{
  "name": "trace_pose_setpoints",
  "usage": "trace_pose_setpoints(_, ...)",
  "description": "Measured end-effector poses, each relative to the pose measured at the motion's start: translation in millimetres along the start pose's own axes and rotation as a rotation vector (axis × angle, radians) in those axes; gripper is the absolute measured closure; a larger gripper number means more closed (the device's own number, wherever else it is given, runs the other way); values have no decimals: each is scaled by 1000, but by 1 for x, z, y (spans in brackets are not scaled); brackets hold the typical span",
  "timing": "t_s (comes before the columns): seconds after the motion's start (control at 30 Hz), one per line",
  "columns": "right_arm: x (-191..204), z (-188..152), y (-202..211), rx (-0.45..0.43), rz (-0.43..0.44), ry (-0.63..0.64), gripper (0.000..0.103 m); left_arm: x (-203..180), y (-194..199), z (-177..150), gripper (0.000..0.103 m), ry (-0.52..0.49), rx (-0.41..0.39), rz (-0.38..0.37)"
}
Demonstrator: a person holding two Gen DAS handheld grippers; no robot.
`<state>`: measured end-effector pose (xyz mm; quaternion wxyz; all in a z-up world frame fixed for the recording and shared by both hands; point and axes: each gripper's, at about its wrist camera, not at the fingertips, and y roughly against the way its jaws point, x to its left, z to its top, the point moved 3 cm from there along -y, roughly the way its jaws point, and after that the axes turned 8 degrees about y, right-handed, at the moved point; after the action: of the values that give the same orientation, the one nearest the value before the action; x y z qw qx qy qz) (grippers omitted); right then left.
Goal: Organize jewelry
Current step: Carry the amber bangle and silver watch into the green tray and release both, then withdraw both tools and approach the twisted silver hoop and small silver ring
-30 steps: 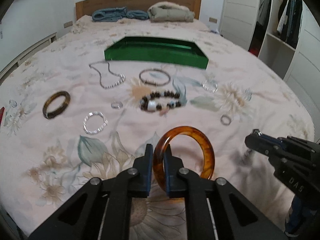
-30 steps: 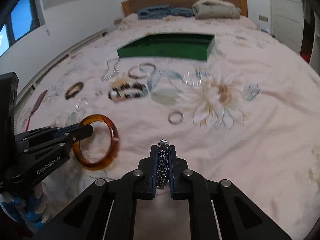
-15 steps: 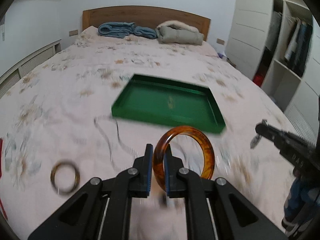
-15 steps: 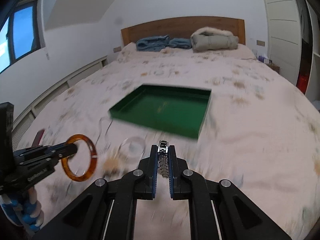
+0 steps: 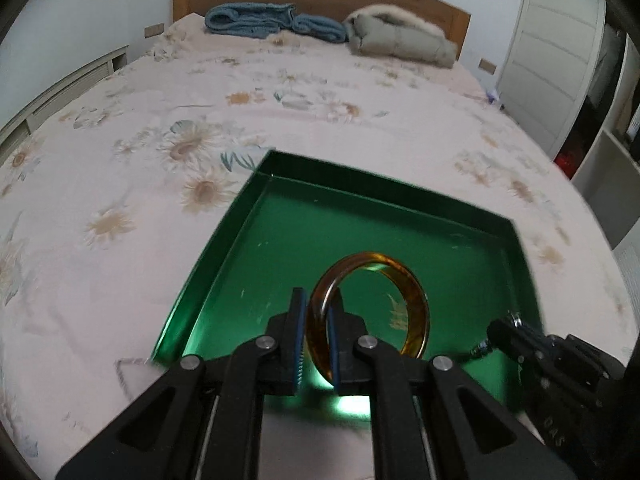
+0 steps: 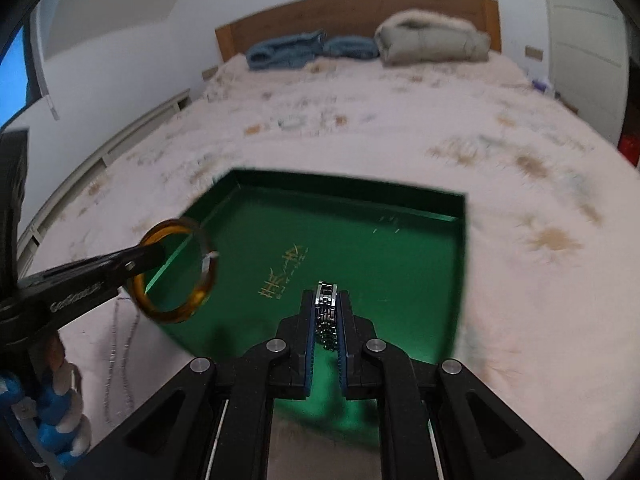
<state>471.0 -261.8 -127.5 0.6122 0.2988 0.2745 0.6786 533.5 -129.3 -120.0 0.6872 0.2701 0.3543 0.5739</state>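
Note:
A green tray (image 5: 240, 236) (image 6: 460, 264) lies on the flowered bedspread, directly under both grippers. My left gripper (image 5: 318, 312) (image 6: 160, 254) is shut on an amber bangle (image 5: 414, 300) (image 6: 176, 312), which stands upright above the tray's near left part. My right gripper (image 6: 327, 300) (image 5: 496, 336) is shut on a silver link bracelet (image 6: 326, 308), whose links hang down between the fingers over the tray's floor. Gold characters (image 6: 284, 272) are printed on the tray's floor.
A silver chain necklace (image 6: 116, 360) lies on the bedspread left of the tray. Folded blue cloth (image 5: 272, 20) and a grey padded jacket (image 5: 400, 38) sit by the wooden headboard. White wardrobe doors (image 5: 560, 60) stand at the right. A gloved hand (image 6: 60, 420) holds the left gripper.
Both grippers have travelled up the bed from the spread-out jewelry to above the green tray, carrying the bangle and the link bracelet. The loose pieces have dropped out of view except the chain.

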Motion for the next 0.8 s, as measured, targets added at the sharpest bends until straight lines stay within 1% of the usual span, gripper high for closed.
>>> trace_pose_setpoints(0.13,-11,2,-24,46,-35,11,94,7,-25,5,94,-6,20,50)
trace_pose_setpoints(0.2,-18,5,-31,62,-71,18,94,12,-35,8,94,-3,32,70)
trace_pose_setpoints(0.33,-39,8,-46,119,-120,7,93,15,-45,9,93,-12,65,86)
trace_pose_setpoints(0.4,-45,9,-47,131,-118,5,92,14,-44,9,92,-23,62,92)
trace_pose_setpoints(0.47,-43,11,-44,144,-110,24,87,16,-41,10,91,-21,68,67)
trace_pose_setpoints(0.5,-43,12,-41,140,-123,32,74,17,-34,12,91,-19,57,63)
trace_pose_setpoints(0.53,-42,15,-34,125,-128,34,63,19,-25,14,88,-15,40,60)
trace_pose_setpoints(0.57,-42,17,-25,106,-115,26,62,21,-13,17,83,-11,23,47)
trace_pose_setpoints(0.6,-41,20,-14,88,-113,18,62,22,-3,19,81,-11,8,40)
trace_pose_setpoints(0.7,-36,23,30,17,-113,14,61,33,52,24,80,-27,-93,46)
trace_pose_setpoints(0.8,-29,21,77,-48,-119,30,61,52,103,21,80,-41,-160,49)
